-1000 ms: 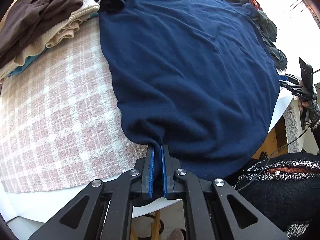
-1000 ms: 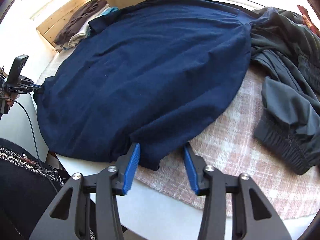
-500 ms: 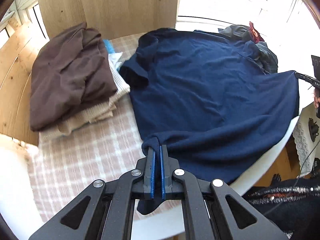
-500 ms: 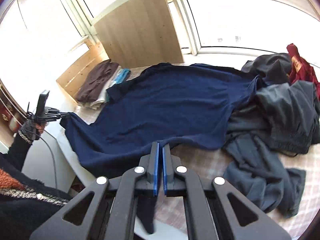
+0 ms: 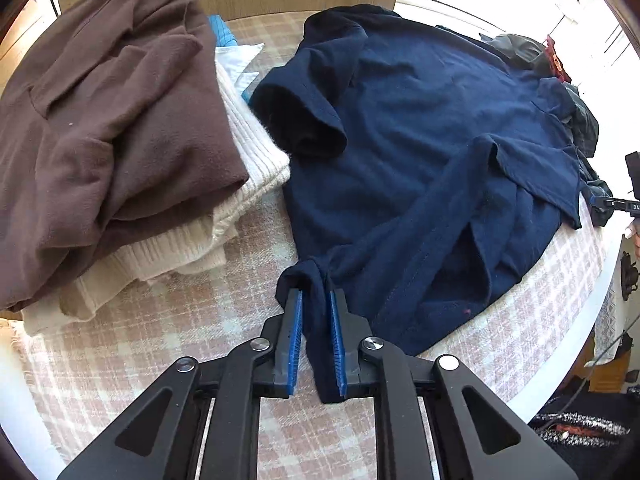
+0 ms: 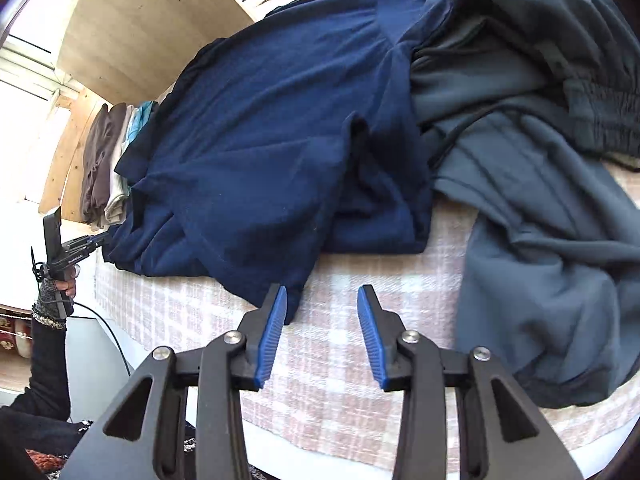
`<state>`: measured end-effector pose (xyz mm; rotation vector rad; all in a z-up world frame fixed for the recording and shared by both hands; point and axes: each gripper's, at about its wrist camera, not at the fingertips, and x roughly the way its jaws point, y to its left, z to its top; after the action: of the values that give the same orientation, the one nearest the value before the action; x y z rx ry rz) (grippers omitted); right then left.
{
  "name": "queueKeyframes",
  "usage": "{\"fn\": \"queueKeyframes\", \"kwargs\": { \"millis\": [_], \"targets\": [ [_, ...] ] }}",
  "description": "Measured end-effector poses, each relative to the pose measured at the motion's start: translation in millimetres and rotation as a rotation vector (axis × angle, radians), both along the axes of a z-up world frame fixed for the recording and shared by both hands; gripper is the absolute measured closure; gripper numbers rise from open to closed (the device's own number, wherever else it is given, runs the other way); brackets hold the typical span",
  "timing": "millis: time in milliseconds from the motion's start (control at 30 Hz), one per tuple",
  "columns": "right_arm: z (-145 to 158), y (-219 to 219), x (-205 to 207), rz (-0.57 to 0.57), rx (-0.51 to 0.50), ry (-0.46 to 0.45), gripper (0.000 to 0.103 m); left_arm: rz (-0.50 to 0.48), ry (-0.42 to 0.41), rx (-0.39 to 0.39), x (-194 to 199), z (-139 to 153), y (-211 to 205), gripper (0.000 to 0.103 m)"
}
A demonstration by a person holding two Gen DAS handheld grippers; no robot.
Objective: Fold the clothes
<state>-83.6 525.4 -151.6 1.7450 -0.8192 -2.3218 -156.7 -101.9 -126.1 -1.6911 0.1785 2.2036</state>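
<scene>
Carried up from the table edge, the navy shirt's point(image 5: 420, 152) hem now lies doubled over its body on the checked cloth point(image 5: 168, 340), left gripper point(image 5: 314, 312) seemingly loosening on its corner, right gripper point(image 6: 322, 300) released beside it.

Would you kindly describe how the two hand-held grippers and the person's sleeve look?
Each hand-held gripper, left and right, has black angular linkage arms with silver pivot screws and ribbed blue finger pads. A black cable trails from the left one. The sleeve is black with a speckled knit cuff.
</scene>
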Motion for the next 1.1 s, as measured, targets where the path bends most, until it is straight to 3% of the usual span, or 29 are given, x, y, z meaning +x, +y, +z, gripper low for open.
{"fn": "queueKeyframes", "kwargs": {
  "millis": [200, 433, 600, 733, 767, 800, 833, 967, 1100],
  "targets": [
    [-20.5, -33.5, -22.0, 0.039, 0.001, -0.049, 0.066, 0.029, 0.025, 0.002, 29.8, 25.9, -39.6, 0.087],
    [-15.5, -61.9, -30.1, 0.138, 0.039, -0.031, 0.065, 0.024, -0.013, 0.051, 29.1, -0.8, -40.2, 0.080],
    [-18.7, -60.9, -32.0, 0.121, 0.030, -0.041, 0.066, -0.006, -0.053, 0.135, 19.1, -21.2, -19.0, 0.079],
    [-21.3, -59.9, -34.4, 0.105, 0.035, -0.047, 0.067, -0.044, -0.056, 0.114, 7.0, -29.0, -2.8, 0.078],
    [-21.4, -60.6, -35.1, 0.104, 0.041, -0.049, 0.069, -0.052, -0.060, 0.109, 4.9, -30.8, -1.2, 0.081],
    [-21.4, -61.3, -35.8, 0.104, 0.046, -0.051, 0.084, -0.061, -0.064, 0.104, 2.7, -32.7, 0.4, 0.096],
    [-21.5, -62.0, -36.6, 0.103, 0.052, -0.054, 0.099, -0.072, -0.065, 0.108, 2.4, -32.0, 0.4, 0.097],
    [-9.0, -62.6, -34.1, 0.110, 0.076, -0.043, 0.099, -0.093, -0.037, 0.097, 7.3, -17.3, -4.4, 0.097],
    [34.7, -60.6, -16.2, 0.113, 0.084, 0.028, 0.100, -0.091, 0.008, 0.098, 21.3, 11.6, -16.6, 0.100]
  ]
}}
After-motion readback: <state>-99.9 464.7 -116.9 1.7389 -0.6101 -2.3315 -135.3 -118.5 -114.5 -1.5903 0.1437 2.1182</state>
